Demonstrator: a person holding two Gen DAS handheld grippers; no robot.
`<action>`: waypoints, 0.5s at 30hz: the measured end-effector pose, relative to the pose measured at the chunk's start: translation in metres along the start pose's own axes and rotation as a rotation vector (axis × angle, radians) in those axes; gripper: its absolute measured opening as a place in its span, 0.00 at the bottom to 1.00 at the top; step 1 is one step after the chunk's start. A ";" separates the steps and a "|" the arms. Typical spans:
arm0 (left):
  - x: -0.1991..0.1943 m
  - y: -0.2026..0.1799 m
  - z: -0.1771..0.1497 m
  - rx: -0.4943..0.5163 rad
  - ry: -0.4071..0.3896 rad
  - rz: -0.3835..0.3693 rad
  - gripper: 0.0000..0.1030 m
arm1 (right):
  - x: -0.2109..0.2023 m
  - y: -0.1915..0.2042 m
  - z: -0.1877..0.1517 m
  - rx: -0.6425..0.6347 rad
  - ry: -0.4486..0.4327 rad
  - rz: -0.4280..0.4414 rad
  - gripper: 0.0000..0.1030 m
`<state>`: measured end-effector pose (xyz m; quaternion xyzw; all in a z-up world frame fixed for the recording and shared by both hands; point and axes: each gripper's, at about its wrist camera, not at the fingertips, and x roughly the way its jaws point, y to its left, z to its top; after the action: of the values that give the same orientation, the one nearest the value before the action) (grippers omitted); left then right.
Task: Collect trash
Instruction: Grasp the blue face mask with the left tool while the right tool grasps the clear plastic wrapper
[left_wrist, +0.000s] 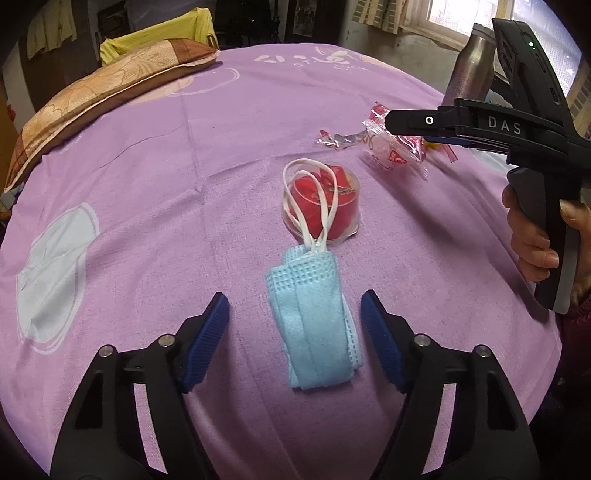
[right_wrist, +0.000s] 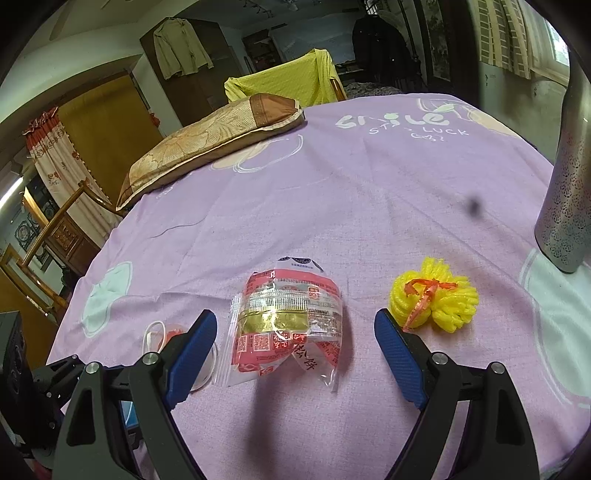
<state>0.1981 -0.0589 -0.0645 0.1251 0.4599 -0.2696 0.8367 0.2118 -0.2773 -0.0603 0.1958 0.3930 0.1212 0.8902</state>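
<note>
A folded blue face mask (left_wrist: 314, 325) lies on the purple cloth between the open jaws of my left gripper (left_wrist: 295, 314), apart from both pads. Its white ear loops drape over a clear plastic cup with red contents (left_wrist: 325, 203) just beyond. My right gripper (right_wrist: 295, 332) is open around a crumpled red and clear snack wrapper (right_wrist: 288, 325), not touching it. That wrapper also shows in the left wrist view (left_wrist: 384, 147), under the right gripper's fingers (left_wrist: 413, 122). A yellow foam net with a red strip (right_wrist: 432, 299) lies right of the wrapper.
The purple tablecloth (left_wrist: 147, 166) covers a round table. A brown patterned cushion (right_wrist: 207, 147) lies at the far left. A tall metal bottle (right_wrist: 569, 177) stands at the right edge. A chair with yellow cloth (right_wrist: 291, 81) stands behind the table.
</note>
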 end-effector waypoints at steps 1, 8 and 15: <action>0.000 -0.001 0.000 0.003 0.000 -0.009 0.66 | 0.000 0.000 0.000 -0.001 -0.001 0.001 0.84; -0.003 -0.004 -0.002 0.014 -0.011 -0.020 0.43 | -0.001 0.000 0.002 0.002 -0.006 -0.001 0.84; -0.011 0.010 -0.001 -0.057 -0.043 -0.059 0.38 | 0.002 0.001 0.001 -0.004 0.001 -0.011 0.84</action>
<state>0.1985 -0.0465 -0.0564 0.0818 0.4527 -0.2835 0.8414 0.2141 -0.2760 -0.0603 0.1917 0.3942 0.1172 0.8911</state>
